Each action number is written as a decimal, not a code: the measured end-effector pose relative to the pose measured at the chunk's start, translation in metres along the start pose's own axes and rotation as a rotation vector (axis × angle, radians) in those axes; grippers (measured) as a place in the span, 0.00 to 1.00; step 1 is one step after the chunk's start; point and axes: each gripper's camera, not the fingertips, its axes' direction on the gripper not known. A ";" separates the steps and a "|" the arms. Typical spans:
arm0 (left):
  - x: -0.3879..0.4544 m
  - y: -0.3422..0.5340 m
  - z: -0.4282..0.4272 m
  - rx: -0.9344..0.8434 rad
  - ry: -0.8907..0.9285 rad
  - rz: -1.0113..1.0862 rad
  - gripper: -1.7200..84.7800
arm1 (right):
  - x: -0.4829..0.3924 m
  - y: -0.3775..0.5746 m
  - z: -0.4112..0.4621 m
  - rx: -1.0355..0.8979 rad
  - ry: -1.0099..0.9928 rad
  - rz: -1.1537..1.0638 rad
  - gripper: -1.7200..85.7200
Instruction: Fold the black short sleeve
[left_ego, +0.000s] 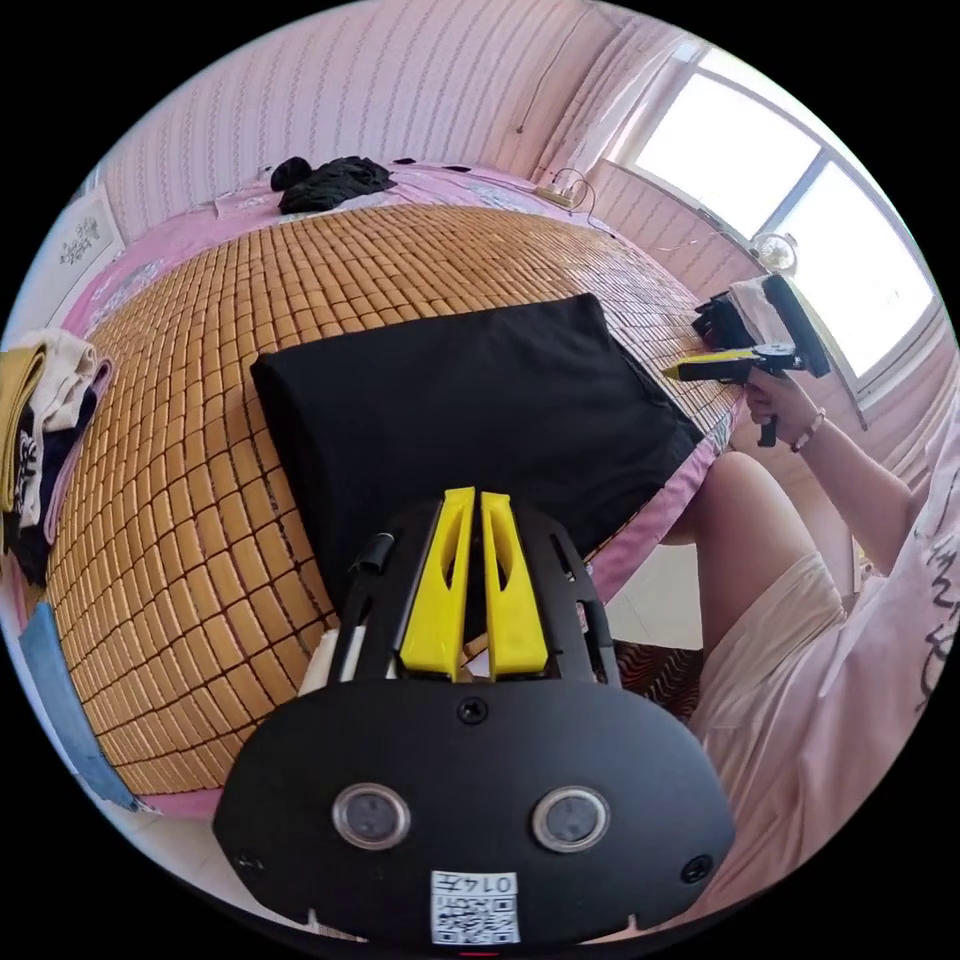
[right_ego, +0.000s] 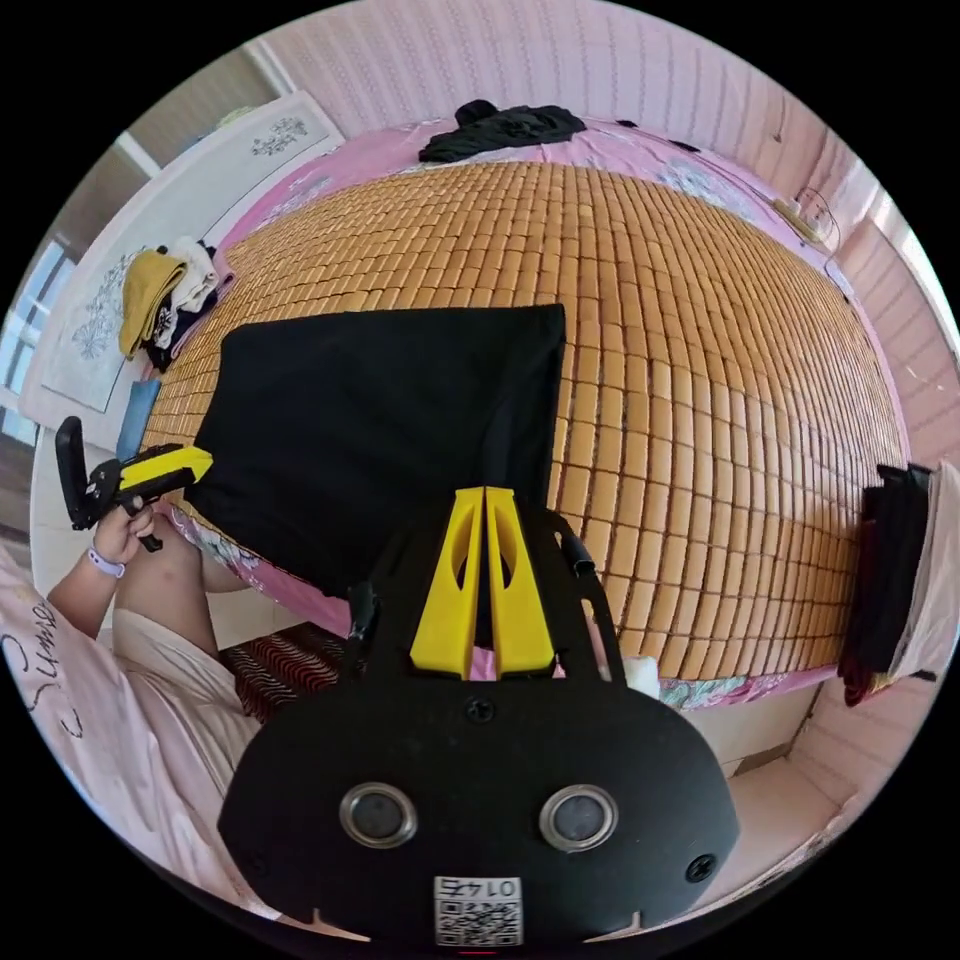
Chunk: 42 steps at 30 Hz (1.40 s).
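The black short sleeve (left_ego: 470, 420) (right_ego: 390, 420) lies flat on the bamboo mat (left_ego: 180, 480) (right_ego: 700, 350), folded into a rough rectangle by the bed's near edge. My left gripper (left_ego: 476, 492) has its yellow jaws together, pointing over the shirt's near edge with nothing seen between them. In the right gripper view it (right_ego: 205, 457) sits at the shirt's left corner, held by a hand (right_ego: 120, 535). My right gripper (right_ego: 485, 490) is also shut, over the shirt's near edge. In the left gripper view it (left_ego: 668, 372) hovers just off the shirt's right side.
A heap of dark clothes (left_ego: 330, 182) (right_ego: 505, 128) lies at the bed's far side. Folded stacks sit at one end (left_ego: 45, 420) (right_ego: 165, 290) and at the other (right_ego: 895, 570). The person's leg (left_ego: 750, 540) is against the bed's pink edge (left_ego: 640, 540). A window (left_ego: 780, 170) is beyond.
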 end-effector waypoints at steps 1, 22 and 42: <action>0.013 -0.004 0.007 0.002 0.006 0.045 0.01 | -0.011 -0.012 0.005 -0.012 -0.029 -0.049 0.02; 0.080 0.040 0.079 0.019 0.067 0.197 0.01 | -0.170 -0.191 0.140 -0.361 0.115 -0.576 0.01; 0.071 0.047 0.103 0.011 0.195 0.166 0.01 | -0.021 -0.013 0.025 -0.090 0.169 -0.021 0.02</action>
